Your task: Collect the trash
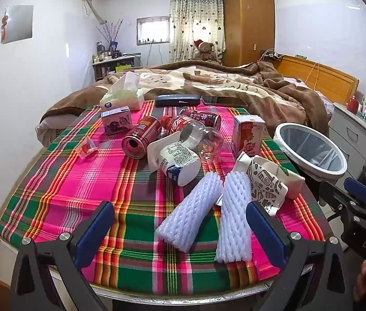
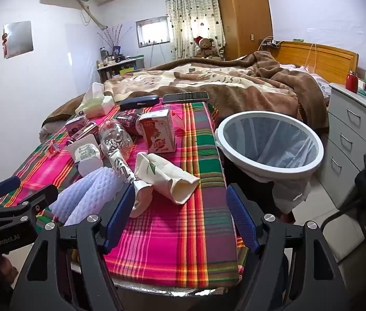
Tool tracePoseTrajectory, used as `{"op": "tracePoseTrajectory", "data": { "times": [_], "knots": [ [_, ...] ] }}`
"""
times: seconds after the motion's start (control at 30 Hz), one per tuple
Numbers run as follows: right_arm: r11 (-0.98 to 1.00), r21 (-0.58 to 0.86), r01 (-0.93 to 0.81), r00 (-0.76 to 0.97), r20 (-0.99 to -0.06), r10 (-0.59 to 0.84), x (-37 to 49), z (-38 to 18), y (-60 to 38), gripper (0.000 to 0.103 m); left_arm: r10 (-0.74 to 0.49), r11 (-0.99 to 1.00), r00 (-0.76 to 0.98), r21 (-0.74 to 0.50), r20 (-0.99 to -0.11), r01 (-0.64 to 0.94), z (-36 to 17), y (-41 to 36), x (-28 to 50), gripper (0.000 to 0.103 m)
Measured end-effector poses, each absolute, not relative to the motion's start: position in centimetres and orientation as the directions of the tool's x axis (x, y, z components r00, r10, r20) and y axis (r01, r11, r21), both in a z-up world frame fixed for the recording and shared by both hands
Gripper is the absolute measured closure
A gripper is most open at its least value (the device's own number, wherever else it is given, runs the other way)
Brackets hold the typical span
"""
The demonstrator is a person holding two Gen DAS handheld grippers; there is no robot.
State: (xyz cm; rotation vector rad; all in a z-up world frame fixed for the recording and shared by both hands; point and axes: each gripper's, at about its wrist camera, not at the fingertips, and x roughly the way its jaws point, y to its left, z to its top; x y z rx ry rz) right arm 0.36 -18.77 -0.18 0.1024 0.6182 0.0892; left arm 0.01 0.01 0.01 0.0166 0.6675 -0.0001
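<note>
Basically nothing is picked yet; both tongs are spread wide and empty over the near edge of the counter (image 1: 53, 194). Left wrist view: left tongs (image 1: 180, 228) sit just short of the two white foam sleeves (image 1: 190, 212), which lie side by side, long axes running near-to-far, the left one leaning right toward its far end. The right sleeve's near end is just beside the right finger; the left sleeve sits between the fingers, a little farther away. Behind them: milk carton (image 1: 175, 158), clear bottle (image 1: 203, 140), red cans (image 1: 141, 140), juice box (image 1: 247, 134). Bin (image 1: 309, 150) is off the counter's right side, liner empty as far as I can see. Right wrist view: right tongs (image 2: 180, 217) point at bare plaid cloth, with the crumpled paper bags (image 2: 162, 176) just far-left of the left finger and the foam sleeves (image 2: 87, 194) farther left, next to the left tongs (image 2: 14, 191). Bin (image 2: 268, 140) is far-right, close to the right finger. My read: left tongs are nearer the sleeves and already lined up along their axis; right tongs are nearer the bags and the bin.
</note>
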Motion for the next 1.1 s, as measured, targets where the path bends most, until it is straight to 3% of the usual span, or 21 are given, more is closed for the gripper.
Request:
{"op": "tracePoseTrajectory", "data": {
  "times": [1.1],
  "knots": [
    [0.992, 0.117, -0.047, 0.811, -0.576, 0.107, 0.1, -0.1, -18.5, 0.029, -0.001, 1.000, 0.789, -0.010, -0.615, -0.007, 0.1, 1.2, -0.5, 0.000]
  ]
}}
